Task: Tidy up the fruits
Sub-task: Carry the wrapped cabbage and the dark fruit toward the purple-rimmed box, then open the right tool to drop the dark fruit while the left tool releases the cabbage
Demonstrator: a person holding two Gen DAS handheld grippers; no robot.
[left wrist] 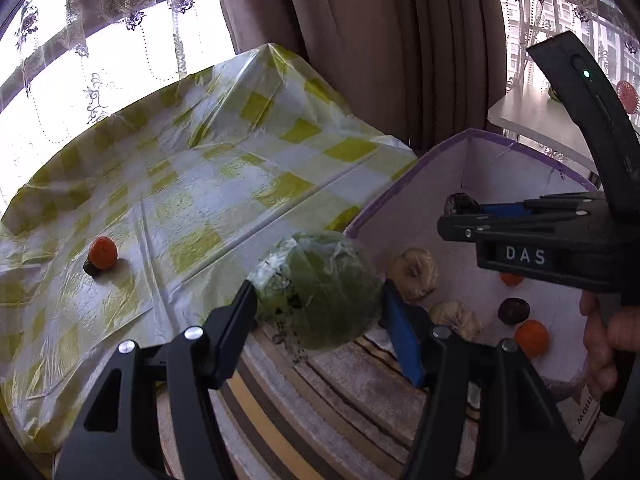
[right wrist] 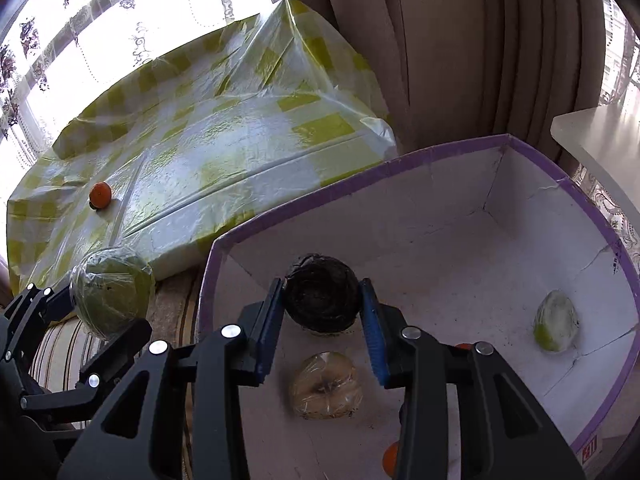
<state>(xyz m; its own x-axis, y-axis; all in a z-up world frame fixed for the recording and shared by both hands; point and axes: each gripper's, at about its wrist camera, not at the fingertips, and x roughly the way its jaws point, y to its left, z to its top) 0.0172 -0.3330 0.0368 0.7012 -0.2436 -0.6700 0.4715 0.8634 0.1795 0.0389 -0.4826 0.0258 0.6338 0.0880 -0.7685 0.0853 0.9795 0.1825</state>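
1. Where the left hand-held gripper [left wrist: 318, 300] reaches forward, its two fingers press either side of a big green round fruit wrapped in clear film [left wrist: 320, 290], held above a striped cloth [left wrist: 280, 400] just outside the box.
2. Just beside it, the right hand-held gripper [right wrist: 322, 304] is over the box, its blue pads [right wrist: 374, 336] closed against a dark, rough-skinned round fruit [right wrist: 320, 298].
3. Below that, the white box with a purple rim [right wrist: 400, 160] holds a pale wrapped fruit [right wrist: 326, 386] directly under the dark one, and a pale green wrapped one [right wrist: 556, 326] near the right wall.
4. From the left side I also see a second pale fruit [left wrist: 456, 316], two small oranges [left wrist: 531, 338] and a small dark fruit [left wrist: 514, 311] on the box floor.
5. Farther off, on the counter under its yellow-checked plastic cover [left wrist: 240, 184], one orange [left wrist: 103, 253] sits well apart from the box, touching something small and dark.
6. Behind all this hang brown curtains [left wrist: 360, 40].
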